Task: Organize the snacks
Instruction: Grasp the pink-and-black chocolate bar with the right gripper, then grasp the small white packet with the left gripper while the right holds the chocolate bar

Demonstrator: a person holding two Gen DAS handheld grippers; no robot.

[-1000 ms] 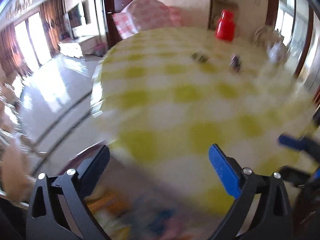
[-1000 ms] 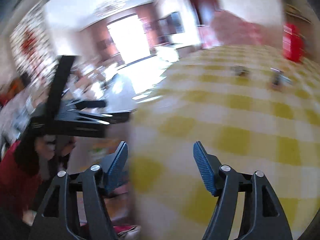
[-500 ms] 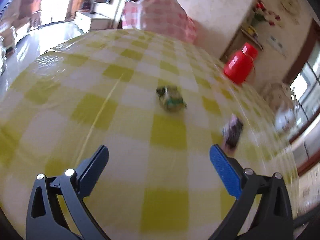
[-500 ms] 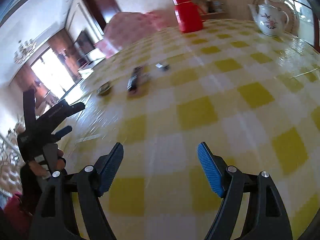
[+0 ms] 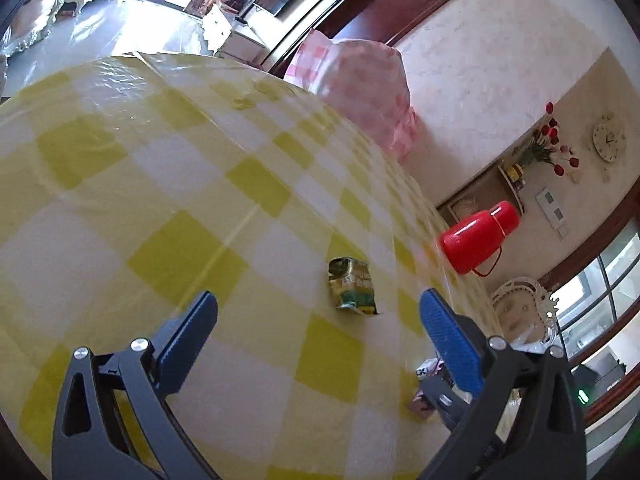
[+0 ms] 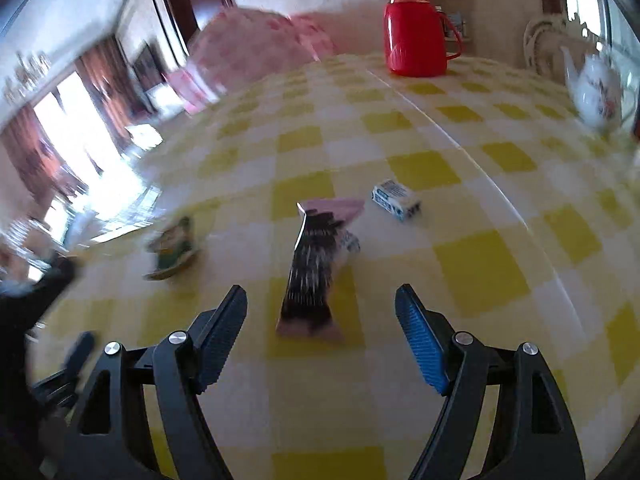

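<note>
Three snacks are lying scattered on the table [image 6: 472, 256], none gathered yet: a crinkled green-and-gold packet [image 5: 353, 287], a long dark foil bag [image 6: 316, 268] with pink ends, and a small white-and-blue box [image 6: 396, 199], so the sorting is looking barely begun. Both grippers are hovering with fingers spread and empty, the left gripper [image 5: 318, 320] facing the green packet, the right gripper [image 6: 320, 312] just short of the dark bag. Glossy yellow-and-white checked cloth is covering the table; a smooth red flask [image 6: 416, 28] is standing at the far edge.

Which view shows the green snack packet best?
The left wrist view: the green snack packet lies sharp and whole ahead of the open left gripper. The right wrist view shows it blurred near the left edge.
</note>
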